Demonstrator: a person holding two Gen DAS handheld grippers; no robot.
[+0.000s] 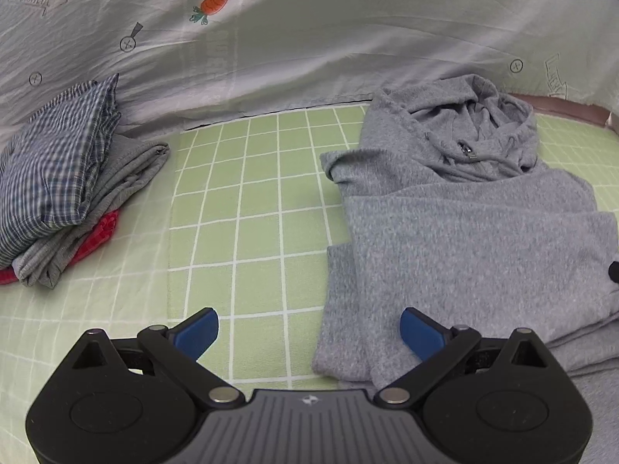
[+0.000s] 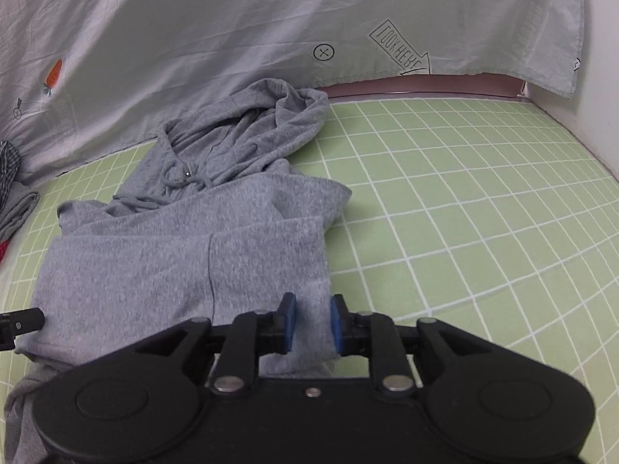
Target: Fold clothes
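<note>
Grey hoodie [image 2: 185,263] lies spread on the green checked bed [image 2: 464,201], hood toward the white sheet [image 2: 193,38] at the back, sleeves already folded in across the body. Left tongs [image 1: 309,332] gape wide over the near left edge of the hoodie, nothing between the blue pads. Right tongs [image 2: 312,323] stand narrow, a strip of the hoodie's near right edge sitting between the pads; whether they truly pinch it, I can't tell. Off to the left, a stack of folded clothes [image 1: 65,178] waits. The risk, as I judge it: one side grabbed and the other not, so a lift would drag the hoodie askew and shake the sleeves loose.
</note>
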